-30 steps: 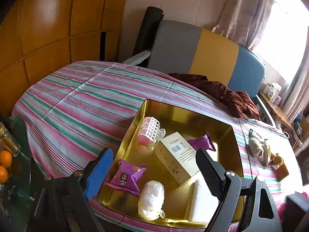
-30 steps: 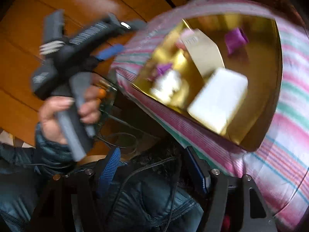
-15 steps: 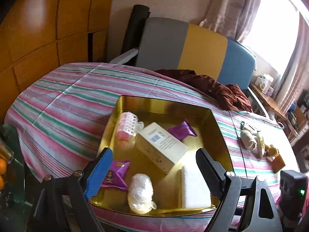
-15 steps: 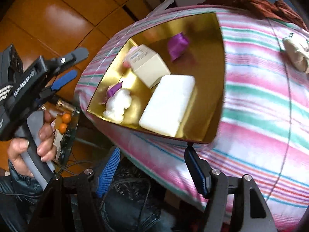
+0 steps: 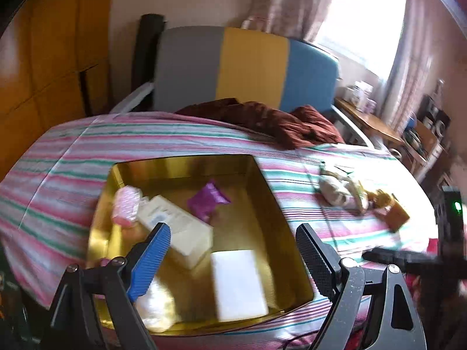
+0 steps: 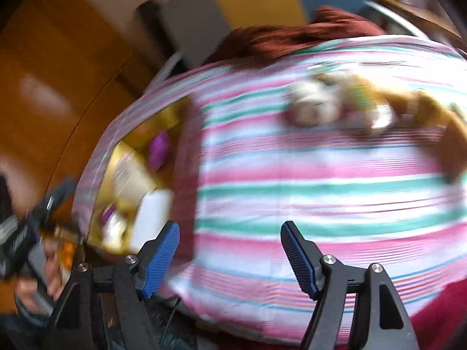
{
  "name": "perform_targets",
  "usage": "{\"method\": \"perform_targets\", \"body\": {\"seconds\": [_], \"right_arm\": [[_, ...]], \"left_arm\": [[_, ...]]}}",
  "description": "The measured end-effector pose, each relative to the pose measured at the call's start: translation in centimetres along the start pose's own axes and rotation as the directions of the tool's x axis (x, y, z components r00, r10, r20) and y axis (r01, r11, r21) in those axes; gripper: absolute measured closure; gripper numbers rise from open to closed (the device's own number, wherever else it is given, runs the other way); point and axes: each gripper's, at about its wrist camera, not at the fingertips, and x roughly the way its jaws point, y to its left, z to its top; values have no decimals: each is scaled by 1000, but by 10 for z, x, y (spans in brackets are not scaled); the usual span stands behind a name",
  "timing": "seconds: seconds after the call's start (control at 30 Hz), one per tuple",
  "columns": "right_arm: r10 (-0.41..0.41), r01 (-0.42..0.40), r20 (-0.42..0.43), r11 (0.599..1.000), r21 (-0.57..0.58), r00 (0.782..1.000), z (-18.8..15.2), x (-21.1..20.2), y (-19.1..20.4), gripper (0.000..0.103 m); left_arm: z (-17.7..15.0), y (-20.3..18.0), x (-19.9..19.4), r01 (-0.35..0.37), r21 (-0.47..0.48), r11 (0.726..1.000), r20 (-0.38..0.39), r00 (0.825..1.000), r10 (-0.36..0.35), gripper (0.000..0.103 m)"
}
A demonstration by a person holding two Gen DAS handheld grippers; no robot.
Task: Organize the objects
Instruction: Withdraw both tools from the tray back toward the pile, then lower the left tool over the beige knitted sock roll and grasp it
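A gold tray point(image 5: 262, 192) lies on the striped cloth point(image 5: 73, 160). It holds a pink hair roller point(image 5: 125, 208), a cream box point(image 5: 178, 227), a purple packet point(image 5: 208, 199), a flat white pack point(image 5: 238, 284) and a white wrapped bundle point(image 5: 151, 306). My left gripper point(image 5: 232, 229) hangs open above the tray's near half, gripping nothing. A beige soft item point(image 5: 335, 192) and a brown item point(image 5: 394, 213) lie on the cloth to the right of the tray. My right gripper point(image 6: 230, 227) hovers over bare striped cloth point(image 6: 321, 189), jaws opening, with nothing between them. In the blurred right wrist view the beige item point(image 6: 315, 102) is farther ahead and the tray point(image 6: 181, 180) is at left.
A crumpled brown blanket point(image 5: 262, 119) lies at the cloth's far edge, before a grey, yellow and blue backrest point(image 5: 245, 67). Wooden panels point(image 5: 43, 58) stand on the left. A side table point(image 5: 367, 119) with jars stands by the window. A hand point(image 6: 52, 271) holds the left gripper's handle.
Both views have swung right. The right gripper has left the tray's near edge for the bare cloth toward the small items, its jaws a little wider. The left gripper shifted right over the tray.
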Motion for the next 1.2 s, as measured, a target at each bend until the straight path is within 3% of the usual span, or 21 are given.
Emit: {"method": "perform_targets", "body": {"seconds": [0.17,0.37,0.57,0.73,0.77,0.8,0.9,1.0,1.2], "right_arm": [[-98,86,77,985,147,992,17,-28,-49,30],[-263,197,173,925,325,949,36,-71,-109,30],[-367,185,269,832,522,891,48,-100,-171,28],[-397,102,370,784,612,840,45,-103,-210,23],[-402,90,371,770,631,837,42,-101,-216,23],[-385,49,361,739,672,849,39,-98,-227,23],[-384,2,397,721,693,834,34,-104,-235,21],[-340,-21,391,731,682,855,33,-102,-236,21],[-307,2,384,784,621,870,44,-95,-223,20]], "left_arm": [[6,-36,10,57,75,996,-21,998,-56,15],[13,-83,26,131,153,979,-72,990,-121,15],[18,-119,51,186,162,969,-167,973,-159,15],[23,-139,68,201,153,967,-207,964,-168,15],[24,-143,74,198,152,968,-218,962,-163,15],[24,-147,80,198,145,969,-229,960,-162,15],[28,-151,104,211,80,974,-280,943,-182,17],[33,-155,133,204,-8,979,-341,920,-195,19],[46,-168,184,137,-71,988,-407,900,-154,26]]}}
